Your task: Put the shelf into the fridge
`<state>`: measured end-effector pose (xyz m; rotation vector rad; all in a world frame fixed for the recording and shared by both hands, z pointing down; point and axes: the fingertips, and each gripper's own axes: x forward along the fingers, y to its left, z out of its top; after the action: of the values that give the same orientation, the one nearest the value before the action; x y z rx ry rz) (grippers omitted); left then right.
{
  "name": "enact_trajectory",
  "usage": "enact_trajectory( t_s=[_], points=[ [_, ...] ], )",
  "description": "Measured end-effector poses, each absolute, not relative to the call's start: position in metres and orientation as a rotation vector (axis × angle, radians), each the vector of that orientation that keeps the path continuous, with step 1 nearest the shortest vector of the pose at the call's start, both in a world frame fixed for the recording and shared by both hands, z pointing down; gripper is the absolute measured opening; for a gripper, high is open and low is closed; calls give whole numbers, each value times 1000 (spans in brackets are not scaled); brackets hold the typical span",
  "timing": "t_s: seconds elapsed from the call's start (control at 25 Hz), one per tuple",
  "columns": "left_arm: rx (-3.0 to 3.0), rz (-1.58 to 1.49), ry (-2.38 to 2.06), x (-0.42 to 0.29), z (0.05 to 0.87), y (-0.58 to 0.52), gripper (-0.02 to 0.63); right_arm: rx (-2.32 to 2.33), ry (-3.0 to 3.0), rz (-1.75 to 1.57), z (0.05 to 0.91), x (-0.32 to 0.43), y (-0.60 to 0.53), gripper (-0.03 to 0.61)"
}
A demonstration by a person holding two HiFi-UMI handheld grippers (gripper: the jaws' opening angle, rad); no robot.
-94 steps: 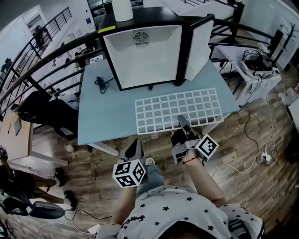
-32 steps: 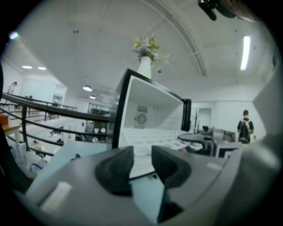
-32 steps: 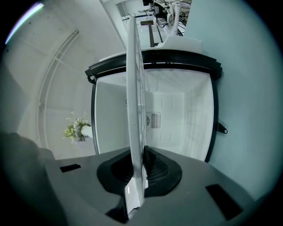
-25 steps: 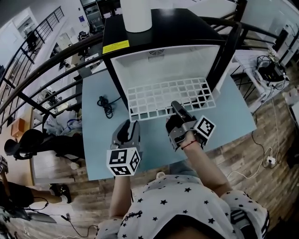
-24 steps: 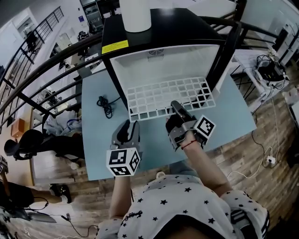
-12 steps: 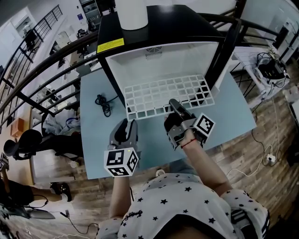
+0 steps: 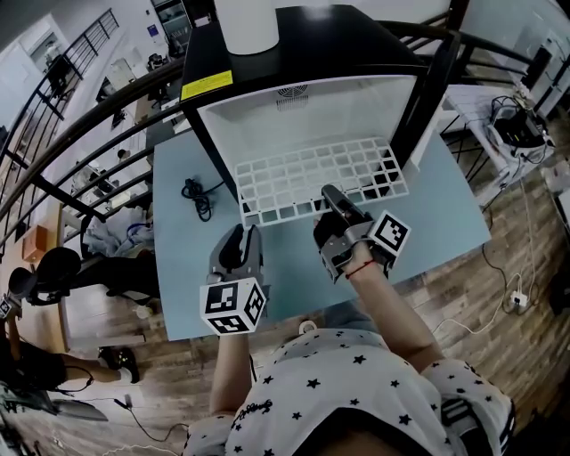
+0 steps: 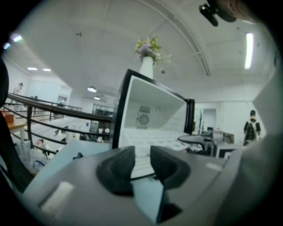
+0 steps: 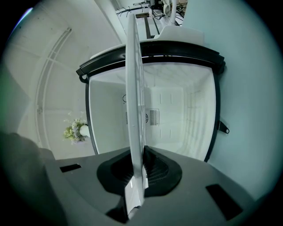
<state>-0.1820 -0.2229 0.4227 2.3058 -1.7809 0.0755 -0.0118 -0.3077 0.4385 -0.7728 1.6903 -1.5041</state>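
Broadly, a pale blue table [image 7: 178, 276] with a smooth, matte top fills the middle of the head view. A fridge [image 7: 338, 44] stands on it in the upper middle. The fridge is a black box with a white lining, its door swung wide to the upper right. Ribbed ledges run along its inner side walls and a round vent sits in its back wall.

A yellow label [image 7: 207, 85] is stuck on the fridge's top front edge, its print too small to read. A white vase [image 7: 247, 22] stands on top.

The shelf [image 7: 312, 174] is a white grid of square cells. It lies level and is partly inside the fridge's mouth. Its side edges are close to both walls and its near edge juts towards the person.

The right tool [image 7: 331, 198] is clamped on that near edge, right of centre. The left tool [image 7: 244, 232] sits just beside the shelf's near left corner. Its jaws have just been closing but stand apart, gripping nothing. Each tool carries a cube of black-and-white square markers.

A black cable [image 7: 198, 198] lies coiled at the left, apart from the shelf. Bare table lies either side of the tools.
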Motion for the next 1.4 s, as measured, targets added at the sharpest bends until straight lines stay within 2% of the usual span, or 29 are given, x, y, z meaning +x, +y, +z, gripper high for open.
enact_trajectory(
  t_s=[1.4],
  points=[
    [2251, 49, -1839, -185, 427, -247, 97, -846, 1974, -1544, 439, -21, -339, 38]
  ],
)
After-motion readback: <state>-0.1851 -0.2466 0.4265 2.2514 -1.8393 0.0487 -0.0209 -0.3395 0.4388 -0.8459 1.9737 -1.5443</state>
